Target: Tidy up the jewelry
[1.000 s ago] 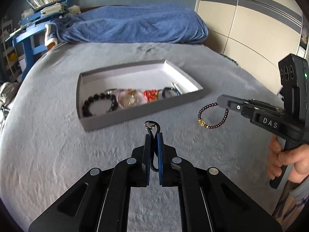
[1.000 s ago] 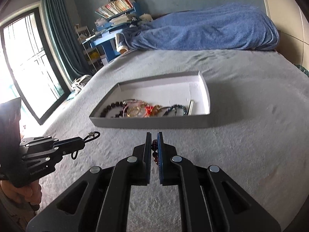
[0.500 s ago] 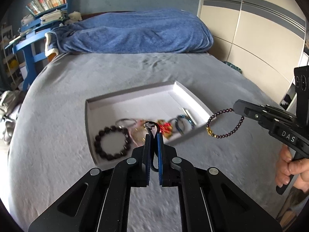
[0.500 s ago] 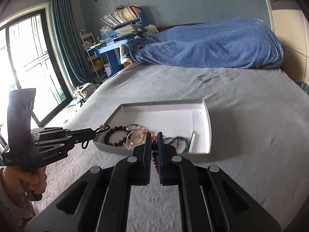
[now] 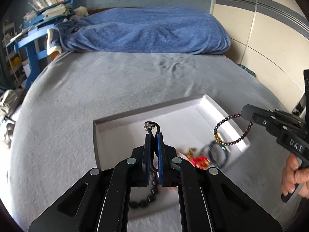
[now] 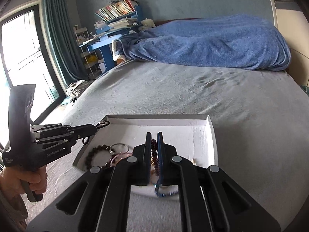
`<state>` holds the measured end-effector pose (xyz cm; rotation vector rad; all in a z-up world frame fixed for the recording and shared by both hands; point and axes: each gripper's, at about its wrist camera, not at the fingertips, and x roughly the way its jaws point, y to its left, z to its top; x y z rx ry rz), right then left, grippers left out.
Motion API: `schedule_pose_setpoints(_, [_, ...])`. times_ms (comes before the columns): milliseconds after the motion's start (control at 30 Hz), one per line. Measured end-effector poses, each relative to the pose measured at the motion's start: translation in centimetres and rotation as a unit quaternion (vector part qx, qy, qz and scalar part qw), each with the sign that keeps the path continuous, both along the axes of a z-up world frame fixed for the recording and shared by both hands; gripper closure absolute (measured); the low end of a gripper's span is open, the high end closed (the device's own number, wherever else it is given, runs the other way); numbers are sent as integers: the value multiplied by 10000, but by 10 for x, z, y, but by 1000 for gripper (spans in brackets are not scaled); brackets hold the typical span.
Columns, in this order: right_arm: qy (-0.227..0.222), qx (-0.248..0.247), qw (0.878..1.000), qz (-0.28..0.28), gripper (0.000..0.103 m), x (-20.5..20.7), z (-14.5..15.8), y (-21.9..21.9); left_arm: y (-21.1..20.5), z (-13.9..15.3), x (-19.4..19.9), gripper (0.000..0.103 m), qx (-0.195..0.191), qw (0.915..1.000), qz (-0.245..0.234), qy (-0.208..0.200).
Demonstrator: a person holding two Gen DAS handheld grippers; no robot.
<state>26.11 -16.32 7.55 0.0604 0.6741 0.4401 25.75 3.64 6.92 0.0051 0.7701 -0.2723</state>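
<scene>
Left gripper [image 5: 154, 135]: clenched on black cord [image 5: 156, 128] with metal clasp, held above tray [image 5: 135, 116]. Right gripper [image 6: 154, 135]: clenched on purple bracelet [image 5: 234, 129], hanging over right tray wall. Tray: white, shallow, resting on grey bed [image 5: 115, 77]. Inside tray: black bead bracelet [image 6: 96, 154], red piece [image 5: 199, 159], blue bracelet [image 5: 216, 152]. Blue blanket [image 5: 144, 31] at far end of bed.

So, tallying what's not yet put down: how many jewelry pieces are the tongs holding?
2: a black clasped cord in the left tongs, a purple bead bracelet in the right tongs, both over the tray.
</scene>
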Motion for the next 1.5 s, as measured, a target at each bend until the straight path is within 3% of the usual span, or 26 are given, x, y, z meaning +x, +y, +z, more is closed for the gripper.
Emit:
schedule_pose_setpoints(267, [311, 93, 9994, -137, 97, 51, -28, 7, 0, -35, 52, 96, 146, 9993, -2, 343])
schedule_pose_setpoints(433, [614, -477, 9958, -487, 97, 71, -60, -3, -7, -53, 71, 96, 329, 9971, -94, 672])
schedule_pose_setpoints(600, [827, -684, 9922, -642, 97, 74, -82, -11, -1, -66, 78, 96, 253, 9951, 48, 953])
schedule_pose_setpoints(633, [833, -719, 9919, -630, 97, 73, -83, -9, 2, -66, 78, 92, 211, 9949, 116, 977])
schedule_pose_setpoints(733, [750, -784, 9923, -600, 95, 72, -81, -4, 7, -62, 75, 65, 166, 9955, 270, 896])
schedule_pose_setpoints(867, [540, -767, 9940, -556, 71, 66, -66, -3, 9, -50, 67, 42, 279, 9969, 337, 655])
schedule_pose_setpoints(967, [422, -634, 9952, -614, 62, 54, -53, -10, 10, -36, 56, 29, 250, 9981, 383, 405])
schedule_pose_setpoints(1167, [223, -515, 9966, -603, 49, 24, -29, -18, 11, -8, 23, 16, 35, 9983, 579, -59])
schedule_pose_setpoints(1500, [-106, -422, 9977, -518, 29, -37, -3, -25, 6, 12, -43, 10, -32, 9975, 641, -299])
